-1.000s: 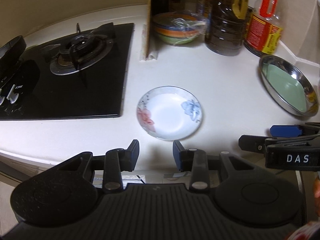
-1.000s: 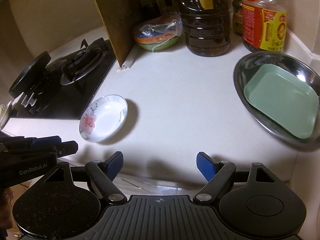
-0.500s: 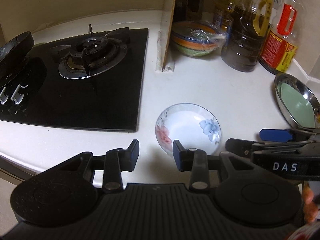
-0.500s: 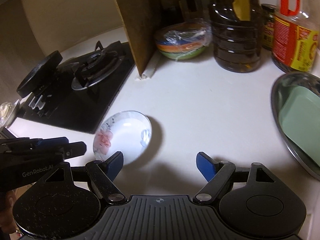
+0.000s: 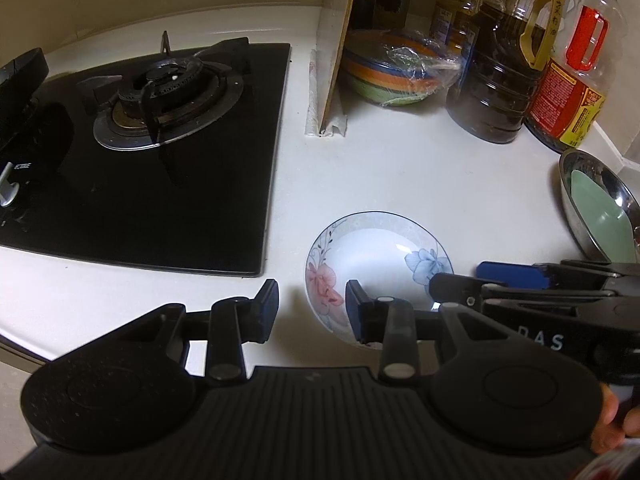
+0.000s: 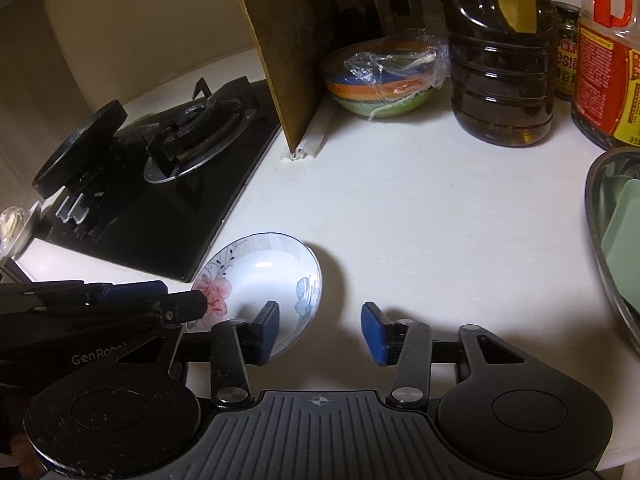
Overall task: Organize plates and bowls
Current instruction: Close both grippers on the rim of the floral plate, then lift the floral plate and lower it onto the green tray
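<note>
I read both tongs as apart and gripping nothing: the left gripper (image 5: 312, 306) has its right finger over the near rim of the one floral dish (image 5: 380, 256) on the white countertop (image 5: 420, 184), and the right gripper (image 6: 320, 330) has its left finger over the dish's near right rim. The dish lies just right of the black gas hob (image 5: 160, 152), partly inside each gap. I count one steel basin (image 6: 600, 248) holding one green square plate (image 6: 624, 240), one wrapped stack of coloured bowls (image 6: 380, 80), and two large bottles.
</note>
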A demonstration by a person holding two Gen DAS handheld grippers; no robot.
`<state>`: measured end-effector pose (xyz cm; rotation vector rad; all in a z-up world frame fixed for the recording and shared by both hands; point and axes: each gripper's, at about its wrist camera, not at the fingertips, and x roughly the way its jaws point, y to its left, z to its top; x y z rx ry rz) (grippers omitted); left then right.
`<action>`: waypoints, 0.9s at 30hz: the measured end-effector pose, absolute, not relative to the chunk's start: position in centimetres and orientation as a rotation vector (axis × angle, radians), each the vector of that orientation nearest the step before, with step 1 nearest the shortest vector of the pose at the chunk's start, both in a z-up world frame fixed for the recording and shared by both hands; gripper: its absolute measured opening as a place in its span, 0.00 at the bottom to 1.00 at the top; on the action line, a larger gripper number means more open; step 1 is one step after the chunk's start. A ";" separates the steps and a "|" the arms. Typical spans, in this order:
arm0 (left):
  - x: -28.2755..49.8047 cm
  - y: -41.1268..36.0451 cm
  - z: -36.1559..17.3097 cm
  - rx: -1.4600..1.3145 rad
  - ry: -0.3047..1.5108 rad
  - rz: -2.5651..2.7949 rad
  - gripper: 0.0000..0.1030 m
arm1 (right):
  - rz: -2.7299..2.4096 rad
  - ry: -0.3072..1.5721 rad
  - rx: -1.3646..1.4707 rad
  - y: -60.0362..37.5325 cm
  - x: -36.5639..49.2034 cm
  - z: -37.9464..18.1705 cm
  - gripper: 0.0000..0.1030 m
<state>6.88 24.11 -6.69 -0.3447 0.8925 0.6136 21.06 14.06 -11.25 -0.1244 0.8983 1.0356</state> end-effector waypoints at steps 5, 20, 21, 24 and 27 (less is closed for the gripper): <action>7.2 24.6 -7.2 -0.347 0.891 0.616 0.32 | 1.035 0.897 -0.122 14.4 20.9 -11.8 0.39; 7.7 24.9 -8.3 -0.368 0.893 0.581 0.15 | 1.018 0.885 -0.092 14.5 20.9 -12.4 0.17; 7.7 24.8 -8.4 -0.364 0.894 0.580 0.14 | 1.019 0.880 -0.092 14.5 20.8 -12.4 0.14; 7.8 24.8 -8.4 -0.357 0.893 0.575 0.12 | 1.018 0.869 -0.097 14.6 20.7 -12.3 0.09; 8.0 24.7 -8.3 -0.348 0.895 0.567 0.11 | 1.010 0.864 -0.103 14.6 20.7 -12.3 0.09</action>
